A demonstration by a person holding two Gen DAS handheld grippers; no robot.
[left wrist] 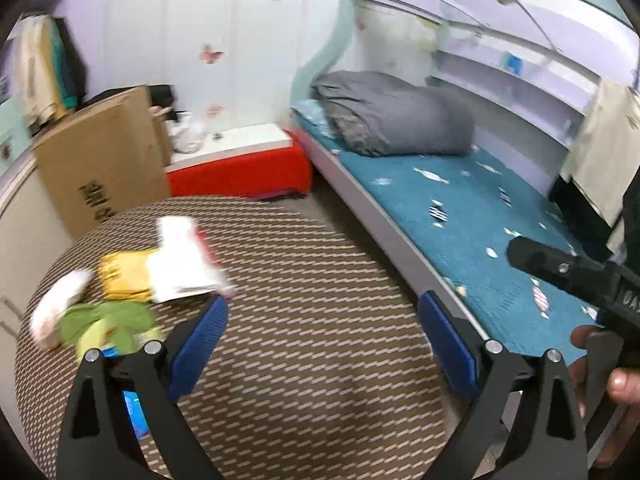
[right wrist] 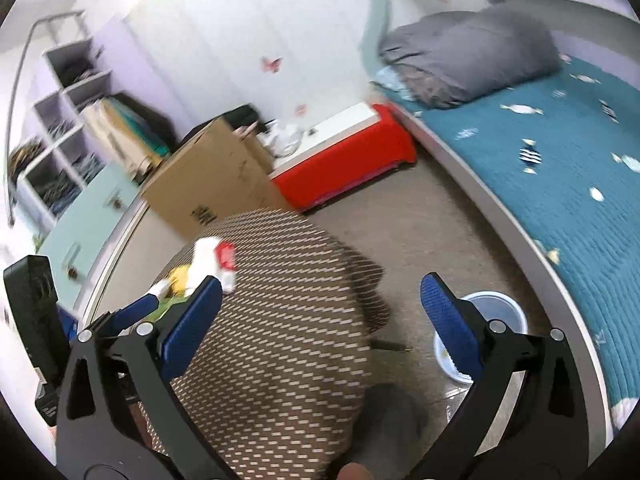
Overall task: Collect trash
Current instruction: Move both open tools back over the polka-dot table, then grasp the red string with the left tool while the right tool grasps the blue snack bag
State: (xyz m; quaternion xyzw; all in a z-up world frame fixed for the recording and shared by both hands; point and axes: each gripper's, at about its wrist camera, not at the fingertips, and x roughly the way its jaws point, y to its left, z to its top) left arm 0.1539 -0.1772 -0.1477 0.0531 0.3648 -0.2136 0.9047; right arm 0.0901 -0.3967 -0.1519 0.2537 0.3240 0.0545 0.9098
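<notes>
A pile of wrappers lies on the left of a round brown patterned table [left wrist: 304, 280]: a white and red packet [left wrist: 184, 260], a yellow packet [left wrist: 124, 272], a green wrapper [left wrist: 108, 324] and a blue scrap [left wrist: 134, 408]. My left gripper [left wrist: 324, 340] is open and empty, just right of the pile. My right gripper [right wrist: 320, 320] is open and empty above the table's right side; the white and red packet [right wrist: 212, 256] lies past its left finger. A white bin [right wrist: 492, 316] stands on the floor to the right.
A bed with a teal cover [left wrist: 460, 208] and a grey duvet [left wrist: 392, 116] runs along the right. A cardboard box [left wrist: 104, 160] and a red and white box [left wrist: 240, 160] stand behind the table. Shelves [right wrist: 68, 120] are at the far left.
</notes>
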